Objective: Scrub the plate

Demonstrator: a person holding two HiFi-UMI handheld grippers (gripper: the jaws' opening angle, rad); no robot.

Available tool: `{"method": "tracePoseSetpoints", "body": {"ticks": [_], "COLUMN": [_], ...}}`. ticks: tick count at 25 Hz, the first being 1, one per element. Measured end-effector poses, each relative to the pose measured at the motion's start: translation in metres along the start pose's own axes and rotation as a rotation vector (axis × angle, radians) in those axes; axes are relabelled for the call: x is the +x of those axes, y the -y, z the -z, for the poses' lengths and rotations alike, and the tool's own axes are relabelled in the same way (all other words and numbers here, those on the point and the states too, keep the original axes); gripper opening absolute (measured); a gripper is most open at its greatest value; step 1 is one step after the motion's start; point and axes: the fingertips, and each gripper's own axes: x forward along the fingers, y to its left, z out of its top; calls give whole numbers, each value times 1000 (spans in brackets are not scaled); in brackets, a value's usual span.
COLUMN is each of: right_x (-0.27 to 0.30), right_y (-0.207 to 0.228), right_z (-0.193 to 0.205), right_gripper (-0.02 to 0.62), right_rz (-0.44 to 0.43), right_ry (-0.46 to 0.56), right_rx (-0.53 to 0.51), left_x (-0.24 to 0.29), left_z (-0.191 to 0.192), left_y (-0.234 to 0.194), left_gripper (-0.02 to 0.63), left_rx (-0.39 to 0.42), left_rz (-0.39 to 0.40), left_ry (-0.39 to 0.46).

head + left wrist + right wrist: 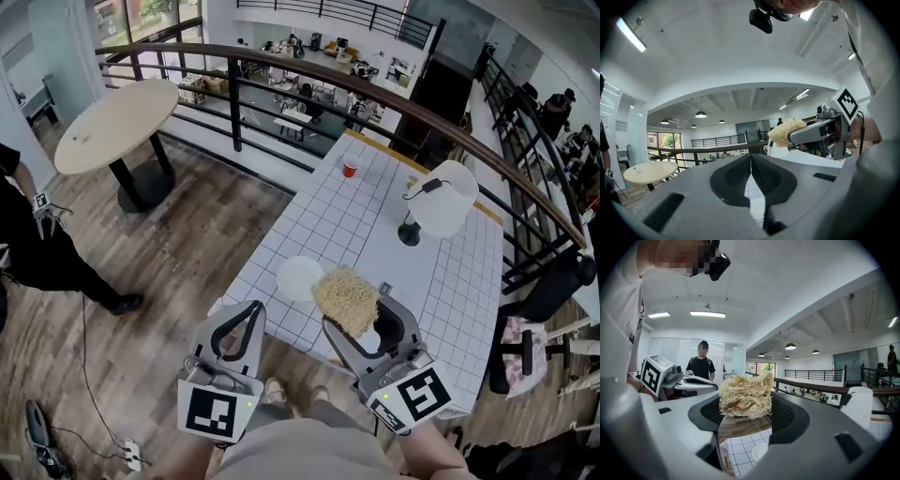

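Note:
A white plate (300, 277) lies near the front left corner of the white tiled table (441, 281). My right gripper (354, 311) is shut on a tan fibrous scrubber (346, 300), held in the air just right of the plate and above the table's front edge. The right gripper view has the scrubber (745, 397) filling the gap between the jaws, with the plate (760, 451) small below. My left gripper (243, 319) hovers left of the plate, off the table, its jaws shut and holding nothing. From the left gripper view I see the scrubber (786, 132) in the other gripper.
A white desk lamp (439, 199) and a red cup (350, 169) stand farther back on the table. A dark railing (281, 66) curves behind it. A round table (117, 122) stands on the wooden floor at left, with a person (37, 244) at the left edge.

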Motion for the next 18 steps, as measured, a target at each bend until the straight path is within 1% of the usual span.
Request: {"method": "tracePoseSetpoints", "body": {"ticks": [2, 8, 9, 12, 14, 18], "right_x": [6, 18, 20, 29, 38, 59], "right_y": [5, 21, 25, 36, 45, 63], "right_z": [8, 28, 32, 45, 57, 85], "right_gripper": [261, 261, 261, 261, 261, 261], "right_rz": [-9, -49, -56, -68, -71, -77], "right_ry": [-17, -61, -66, -86, -104, -138], "right_rx": [10, 32, 39, 45, 53, 55], "left_x": [8, 28, 31, 42, 52, 80], "left_z": [4, 16, 19, 29, 39, 60], "left_y": [-2, 4, 4, 1, -6, -15], "left_gripper": [17, 17, 17, 17, 17, 17], "left_rx": [-12, -5, -21, -115, -139, -110], "left_rz": [-5, -16, -20, -31, -45, -51], "left_ry": [-6, -57, -66, -83, -103, -121]}}
